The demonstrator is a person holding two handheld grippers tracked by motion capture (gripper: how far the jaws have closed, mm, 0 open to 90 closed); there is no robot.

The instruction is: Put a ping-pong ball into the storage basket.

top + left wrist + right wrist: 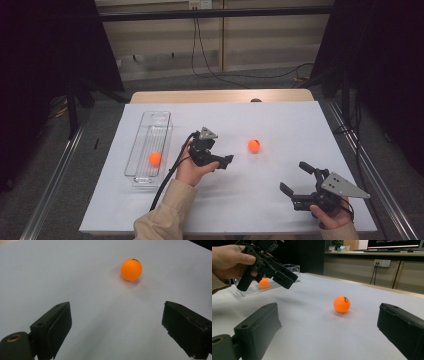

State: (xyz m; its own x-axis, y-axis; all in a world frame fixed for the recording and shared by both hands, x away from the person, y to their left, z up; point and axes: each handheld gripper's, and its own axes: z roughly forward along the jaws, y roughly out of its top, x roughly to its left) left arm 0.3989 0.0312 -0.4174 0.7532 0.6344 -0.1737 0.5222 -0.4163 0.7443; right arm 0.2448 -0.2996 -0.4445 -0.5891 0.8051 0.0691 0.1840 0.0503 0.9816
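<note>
Left gripper point(223, 163): I see it held above the white table cover point(260, 200), near the middle of the table, pointing toward the loose ball. Its jaws stand wide apart with nothing between them. In the left gripper view both pads are bare and only the cover lies in the gap.

Left hand point(189, 171): wrapped around the gripper body from below; a beige sleeve point(165, 215) comes in from the bottom edge.

Right gripper point(295, 182): I see it low at the near right of the table, held in the right hand point(331, 214). Its jaws are spread wide and carry nothing. In the right gripper view the gap between them is unoccupied and the loose ball sits farther out, beyond the tips.

Loose orange ball point(254, 145): resting on the cover, right of the left gripper and apart from it. It touches neither gripper. A dark mark shows on its upper side in the left gripper view.

Second orange ball point(155, 158): lying inside the clear tray point(150, 120), toward the tray's near end.

Clear tray: long and narrow, on the left part of the cover, running away from me. The left gripper hangs just to its right, not touching it.

Contact: I find no gripper in contact with either ball or with the tray.
</note>
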